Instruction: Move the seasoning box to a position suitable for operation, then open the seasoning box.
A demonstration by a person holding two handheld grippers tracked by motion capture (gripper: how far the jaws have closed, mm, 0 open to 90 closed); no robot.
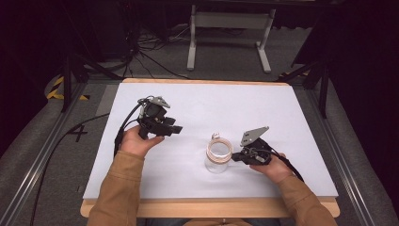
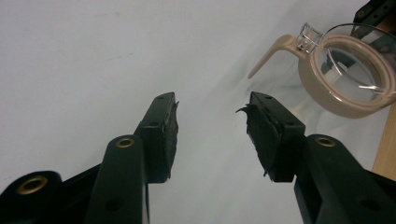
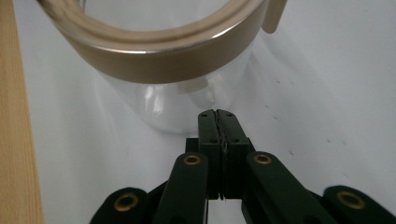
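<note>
At left of centre in the high view, the left gripper [image 1: 175, 128] is held above the white table [image 1: 282, 108], its jaws spread with nothing between them. Just right of centre stands a clear jar [image 1: 219, 156] with a tan rim. At its right, the right gripper [image 1: 235, 158] is clenched empty, tips against the jar.

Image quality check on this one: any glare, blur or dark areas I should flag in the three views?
High view: table evenly lit, surroundings nearly black, the whole frame soft. Left gripper view: open left tongs sharp, the frayed pad readable, and the clear jar shows light reflections. Right gripper view: shut right tongs sharp; the jar's tan rim is very close, blurred, with a bright glare line.
</note>
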